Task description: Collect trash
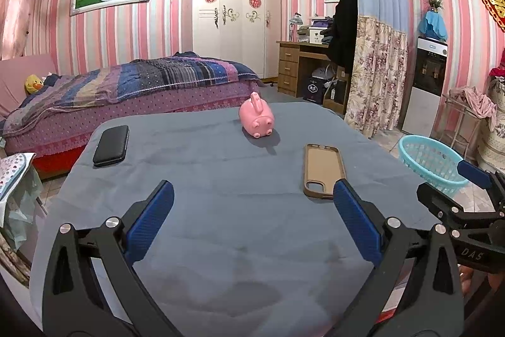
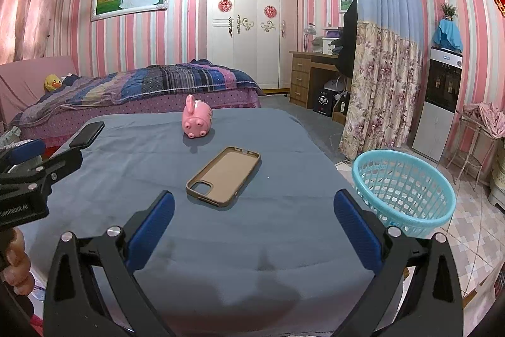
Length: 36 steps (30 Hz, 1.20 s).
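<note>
A table with a blue-grey cloth [image 1: 221, 210] [image 2: 252, 242] holds a pink pig toy [image 1: 256, 115] [image 2: 196, 116], a tan phone case [image 1: 322, 169] [image 2: 224, 176] lying open side up, and a black flat case [image 1: 111, 145] [image 2: 87, 134] at the far left. A turquoise plastic basket [image 1: 430, 160] [image 2: 404, 188] stands on the floor right of the table. My left gripper [image 1: 252, 195] is open and empty over the near table. My right gripper [image 2: 252, 204] is open and empty, the phone case just ahead of it. Each gripper also shows at the edge of the other view.
A bed with a striped blanket [image 1: 142, 84] stands behind the table. A wooden desk [image 1: 300, 65], a flowered curtain [image 1: 375, 75] and a water dispenser [image 1: 426, 84] lie to the right. A metal rack with cloth [image 2: 479, 128] stands near the basket.
</note>
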### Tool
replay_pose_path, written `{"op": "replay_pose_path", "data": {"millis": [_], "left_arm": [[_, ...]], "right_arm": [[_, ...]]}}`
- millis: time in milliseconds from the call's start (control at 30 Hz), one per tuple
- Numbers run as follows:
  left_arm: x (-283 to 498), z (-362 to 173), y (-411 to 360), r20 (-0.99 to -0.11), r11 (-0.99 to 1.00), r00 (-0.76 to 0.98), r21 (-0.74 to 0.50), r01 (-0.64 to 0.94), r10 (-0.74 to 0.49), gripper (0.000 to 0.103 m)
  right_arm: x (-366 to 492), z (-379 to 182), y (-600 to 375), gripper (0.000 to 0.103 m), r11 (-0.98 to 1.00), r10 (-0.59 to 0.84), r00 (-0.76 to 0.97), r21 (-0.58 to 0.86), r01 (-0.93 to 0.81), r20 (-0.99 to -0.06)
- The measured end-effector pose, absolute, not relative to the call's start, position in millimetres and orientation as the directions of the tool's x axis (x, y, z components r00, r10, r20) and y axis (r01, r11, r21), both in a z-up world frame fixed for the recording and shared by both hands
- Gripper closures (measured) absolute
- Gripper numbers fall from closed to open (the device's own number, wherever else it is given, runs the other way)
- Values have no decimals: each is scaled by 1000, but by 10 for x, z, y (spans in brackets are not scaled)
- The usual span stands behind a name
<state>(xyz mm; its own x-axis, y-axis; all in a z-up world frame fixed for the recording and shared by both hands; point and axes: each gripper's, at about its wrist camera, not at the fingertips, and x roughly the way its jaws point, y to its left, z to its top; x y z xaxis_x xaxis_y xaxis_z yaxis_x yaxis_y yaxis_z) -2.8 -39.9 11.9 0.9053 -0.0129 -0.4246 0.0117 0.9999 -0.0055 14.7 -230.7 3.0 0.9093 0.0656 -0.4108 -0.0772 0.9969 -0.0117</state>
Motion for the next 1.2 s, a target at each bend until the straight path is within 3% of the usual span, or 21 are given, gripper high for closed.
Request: {"op": "replay_pose_path", "data": {"millis": [1200], "left_arm": [[-48,128,-402,-419,1000,908,5,18,-14,5]], "right_arm": [[146,-19,-2416,4,998,63,915,-4,-70,-400]]}}
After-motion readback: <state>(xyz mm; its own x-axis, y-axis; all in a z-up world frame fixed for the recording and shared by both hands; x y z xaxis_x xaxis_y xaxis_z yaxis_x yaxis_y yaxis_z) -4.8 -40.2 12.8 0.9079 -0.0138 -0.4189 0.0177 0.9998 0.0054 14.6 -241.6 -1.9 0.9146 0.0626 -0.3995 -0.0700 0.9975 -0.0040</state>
